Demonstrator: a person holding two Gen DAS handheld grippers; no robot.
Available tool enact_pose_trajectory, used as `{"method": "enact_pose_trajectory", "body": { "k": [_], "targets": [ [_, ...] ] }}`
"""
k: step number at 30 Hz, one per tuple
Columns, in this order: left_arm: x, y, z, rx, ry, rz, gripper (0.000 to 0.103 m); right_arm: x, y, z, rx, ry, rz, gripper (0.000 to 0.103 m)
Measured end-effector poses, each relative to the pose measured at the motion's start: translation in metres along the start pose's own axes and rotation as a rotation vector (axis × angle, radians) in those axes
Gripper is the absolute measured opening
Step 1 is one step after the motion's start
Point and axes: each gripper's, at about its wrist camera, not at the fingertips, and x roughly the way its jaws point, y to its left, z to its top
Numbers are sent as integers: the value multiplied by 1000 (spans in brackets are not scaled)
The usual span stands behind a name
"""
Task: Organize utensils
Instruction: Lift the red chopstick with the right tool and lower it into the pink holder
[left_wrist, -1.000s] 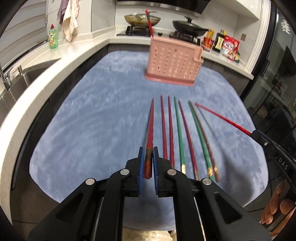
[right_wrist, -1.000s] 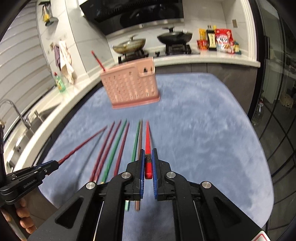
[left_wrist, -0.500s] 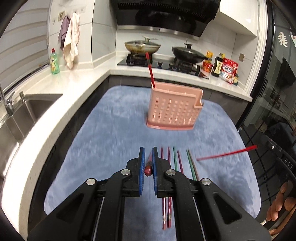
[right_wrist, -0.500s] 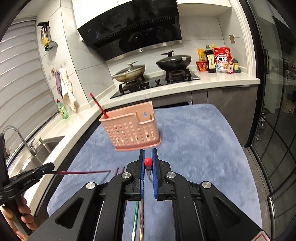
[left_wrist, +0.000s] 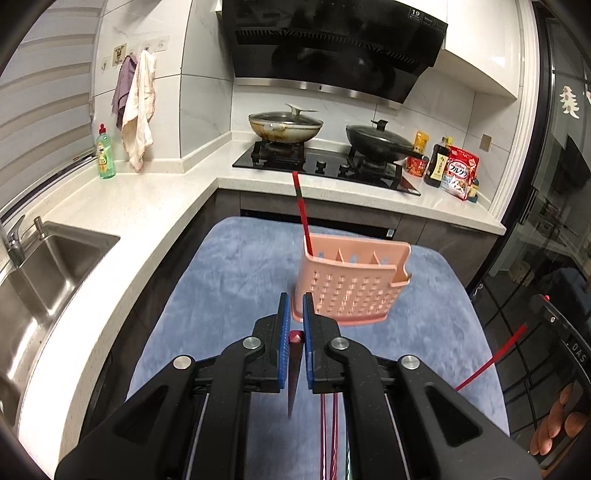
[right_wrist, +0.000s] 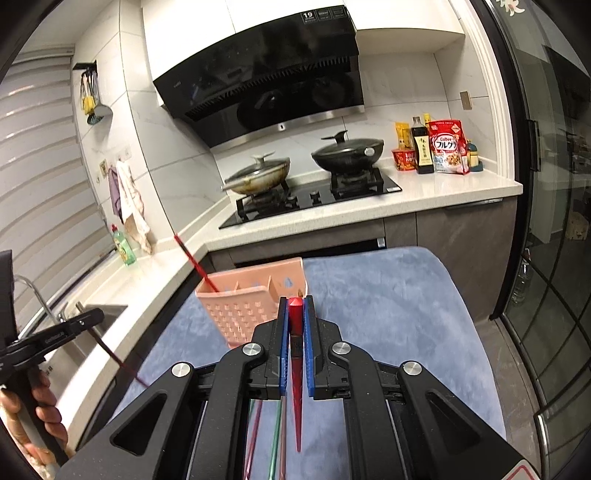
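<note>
We hold the left gripper (left_wrist: 293, 325) clenched on a dark red chopstick (left_wrist: 293, 373). The stick's butt end sits between the blue pads and its tapered tip hangs down toward the blue mat (left_wrist: 229, 280), so its long axis runs near vertical. The pink utensil basket (left_wrist: 351, 284) lies directly ahead of this gripper and slightly to its right, with its perforated front wall facing us.

We hold the right gripper (right_wrist: 295, 325) clenched on a bright red chopstick (right_wrist: 296, 373), butt end up and point down, also near vertical. The basket (right_wrist: 243, 306) lies ahead of this gripper and to its left, close behind the fingertips.

We judge both grippers near the basket; the right one appears the closer. The coming move requires each stick to be carried above the basket rim, then lowered point first into a compartment.

The basket stands upright on the mat and has several divided compartments. One red chopstick (left_wrist: 303, 214) already leans in the compartment at the basket's left end. The other visible compartments appear empty. Further chopsticks (right_wrist: 275, 435) lie on the mat on our side of the basket, below the grippers.
</note>
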Motion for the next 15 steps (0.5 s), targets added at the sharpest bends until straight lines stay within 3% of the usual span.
{"method": "enact_pose_trajectory", "body": {
  "k": [6,15],
  "targets": [
    [1,-5,38,-14,-33,-56,6,14,2,37,32,-34,56,7],
    [-7,-21,115,-19,-201,-75,6,49,25,104,42,-136,119,7]
  ]
}}
